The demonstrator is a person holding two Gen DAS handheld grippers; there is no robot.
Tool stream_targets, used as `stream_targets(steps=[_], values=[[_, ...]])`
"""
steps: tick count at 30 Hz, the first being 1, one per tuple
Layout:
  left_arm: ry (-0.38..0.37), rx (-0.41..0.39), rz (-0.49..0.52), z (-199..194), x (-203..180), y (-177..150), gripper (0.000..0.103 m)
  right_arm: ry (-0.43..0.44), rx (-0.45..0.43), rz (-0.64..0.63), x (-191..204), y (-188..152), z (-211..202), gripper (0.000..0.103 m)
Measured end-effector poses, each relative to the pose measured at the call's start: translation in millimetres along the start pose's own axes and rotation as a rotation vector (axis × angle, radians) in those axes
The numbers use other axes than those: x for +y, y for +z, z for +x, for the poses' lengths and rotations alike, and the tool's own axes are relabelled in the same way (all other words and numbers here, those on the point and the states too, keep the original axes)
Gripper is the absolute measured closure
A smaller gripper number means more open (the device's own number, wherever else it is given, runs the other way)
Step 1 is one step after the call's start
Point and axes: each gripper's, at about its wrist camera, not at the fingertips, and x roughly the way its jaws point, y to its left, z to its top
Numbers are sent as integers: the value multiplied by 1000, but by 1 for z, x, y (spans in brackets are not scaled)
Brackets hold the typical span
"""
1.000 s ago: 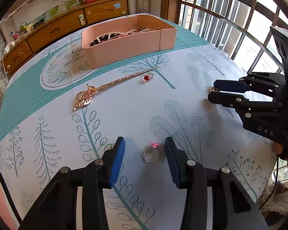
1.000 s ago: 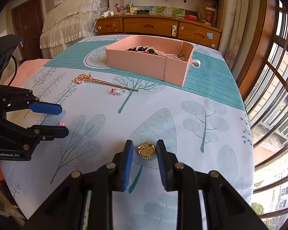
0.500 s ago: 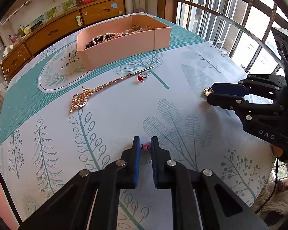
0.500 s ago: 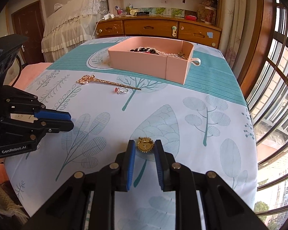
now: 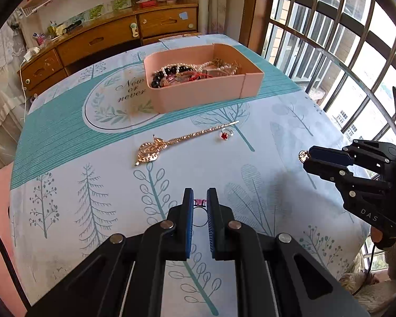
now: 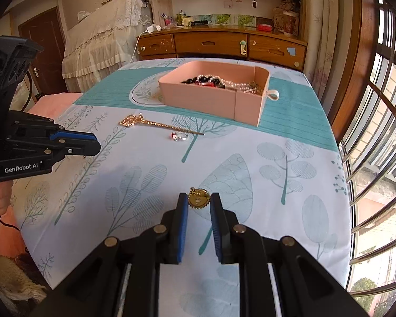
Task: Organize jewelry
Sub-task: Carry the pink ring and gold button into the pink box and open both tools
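Note:
My left gripper (image 5: 199,203) is shut on a silver ring with a pink stone (image 5: 199,202) and holds it above the tablecloth. My right gripper (image 6: 198,203) is shut on a round gold brooch (image 6: 198,201), also lifted; it shows in the left wrist view (image 5: 306,156) too. A pink jewelry box (image 5: 198,95) with bead necklaces stands at the far middle of the table, also in the right wrist view (image 6: 211,97). A gold leaf hairpin (image 5: 177,142) and a red-stone ring (image 5: 225,134) lie in front of the box.
The table wears a white and teal leaf-print cloth (image 5: 66,185). A wooden dresser (image 5: 105,39) stands behind it. Barred windows (image 5: 330,52) run along the right side. The table's edge (image 6: 340,211) is close on the right.
Both grippers closed on their pieces, the left on the pink-stone ring and the right on the gold brooch, and lifted them off the cloth. The box now looks farther below.

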Motion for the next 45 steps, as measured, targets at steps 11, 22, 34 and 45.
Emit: stream_targets(steps=[11,22,34,45], values=[[62,-99,-94,-55,41,95,95,-3,-202,-4,-4,96,-63,86],[62,-191,-115,-55,33,194,95,21,-280,88,-32,203,-67,86],[33,34,-182,92,43,208,95,44,-4,270,-86,199,71,86],[56,36,-187,109,55,194,44,44,66,315,-98,183,111,86]])
